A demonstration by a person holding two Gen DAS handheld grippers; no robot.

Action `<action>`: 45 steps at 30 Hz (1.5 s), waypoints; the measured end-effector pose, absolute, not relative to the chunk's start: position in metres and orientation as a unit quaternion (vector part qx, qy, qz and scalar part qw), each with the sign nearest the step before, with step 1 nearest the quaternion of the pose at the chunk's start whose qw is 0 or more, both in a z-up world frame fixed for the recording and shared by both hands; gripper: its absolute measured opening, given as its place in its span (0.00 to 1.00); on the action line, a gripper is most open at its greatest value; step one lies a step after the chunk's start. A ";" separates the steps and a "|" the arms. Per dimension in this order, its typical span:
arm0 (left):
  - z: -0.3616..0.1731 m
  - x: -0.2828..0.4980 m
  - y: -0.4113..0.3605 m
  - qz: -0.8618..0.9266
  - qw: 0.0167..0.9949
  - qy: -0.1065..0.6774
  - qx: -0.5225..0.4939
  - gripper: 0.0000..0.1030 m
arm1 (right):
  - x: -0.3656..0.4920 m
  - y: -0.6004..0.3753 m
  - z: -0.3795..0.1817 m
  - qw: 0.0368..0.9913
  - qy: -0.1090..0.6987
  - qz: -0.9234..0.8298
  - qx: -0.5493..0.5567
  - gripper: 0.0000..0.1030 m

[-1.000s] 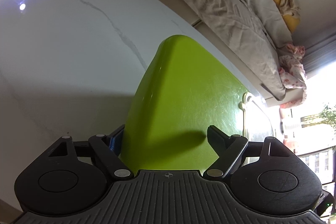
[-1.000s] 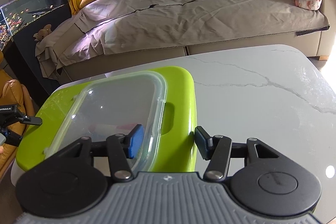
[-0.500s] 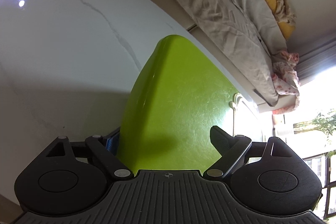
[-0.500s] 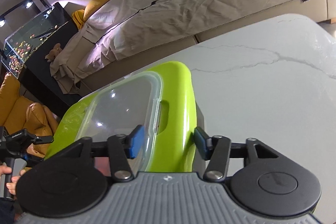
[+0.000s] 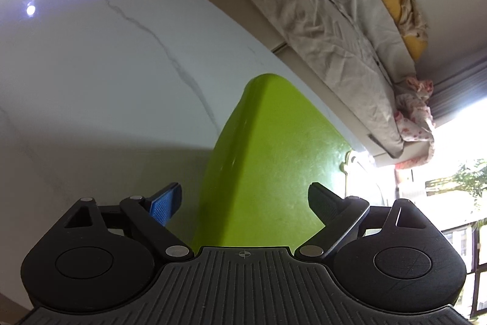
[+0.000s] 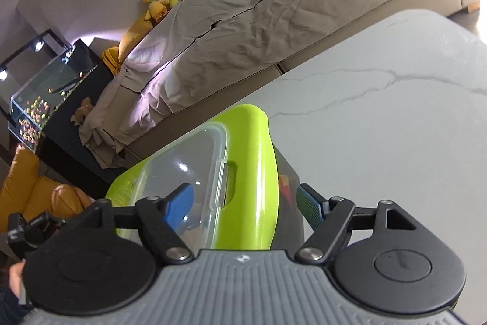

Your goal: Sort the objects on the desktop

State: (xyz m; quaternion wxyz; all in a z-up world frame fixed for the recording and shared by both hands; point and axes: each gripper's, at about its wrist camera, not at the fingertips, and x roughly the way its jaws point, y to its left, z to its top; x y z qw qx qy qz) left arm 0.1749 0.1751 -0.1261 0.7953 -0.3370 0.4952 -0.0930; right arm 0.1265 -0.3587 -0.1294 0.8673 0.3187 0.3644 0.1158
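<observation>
In the left wrist view the left gripper [image 5: 243,200] stands wide, its blue pad [image 5: 164,203] at nine o'clock clear of the green tray [image 5: 274,157], where a second ago both fingers pinched the tray's rim; the tray's edge rises between them toward twelve o'clock over the white marble table [image 5: 106,81], with the covered sofa [image 5: 319,20] at one o'clock. In the right wrist view the right gripper [image 6: 243,200] has likewise spread from a closed pinch to a wide stance, one finger over the clear lidded box [image 6: 188,172] at nine o'clock, the other off the tray's outer rim at three o'clock. The box, the thing to be sorted, sits inside the tray, its lid on, with coloured items dimly visible inside. Both grips letting go together suggests the tray has been set down or is being released, though whether it rests flat on the table cannot be told; a fish tank [image 6: 39,105] stands at ten o'clock
</observation>
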 end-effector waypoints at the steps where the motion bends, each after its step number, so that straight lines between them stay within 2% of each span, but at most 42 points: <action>1: -0.129 0.176 0.172 -0.095 0.796 0.497 -0.333 0.91 | 0.129 -0.361 -0.136 0.860 0.365 0.121 0.336 0.75; 2: -0.129 0.177 0.167 -0.100 0.798 0.495 -0.328 0.88 | 0.131 -0.362 -0.142 0.852 0.366 0.126 0.352 0.73; 3: -0.129 0.178 0.164 -0.104 0.801 0.494 -0.322 0.79 | 0.133 -0.364 -0.148 0.844 0.367 0.132 0.369 0.67; 5: -0.124 0.179 0.158 -0.100 0.809 0.491 -0.305 0.76 | 0.137 -0.368 -0.160 0.828 0.368 0.141 0.400 0.59; 11: -0.104 0.180 0.156 -0.125 0.814 0.474 -0.310 0.74 | 0.136 -0.368 -0.134 0.843 0.360 0.127 0.380 0.59; 18: -0.115 0.194 0.127 -0.117 0.816 0.503 -0.258 0.81 | 0.140 -0.370 -0.118 0.854 0.356 0.112 0.362 0.59; 23: -0.113 0.185 0.116 -0.139 0.824 0.490 -0.247 0.79 | 0.124 -0.385 -0.141 0.843 0.351 0.102 0.394 0.59; 32: -0.103 0.203 0.102 -0.113 0.847 0.484 -0.188 0.83 | 0.138 -0.385 -0.148 0.837 0.352 0.106 0.406 0.60; 37: -0.095 0.190 0.113 -0.127 0.846 0.474 -0.209 0.85 | 0.130 -0.391 -0.147 0.838 0.347 0.090 0.412 0.60; 39: -0.091 0.187 0.127 -0.117 0.849 0.467 -0.221 0.90 | 0.123 -0.394 -0.144 0.835 0.351 0.086 0.414 0.61; 45: -0.104 0.168 0.154 -0.111 0.824 0.480 -0.280 0.91 | 0.106 -0.386 -0.132 0.853 0.347 0.076 0.383 0.65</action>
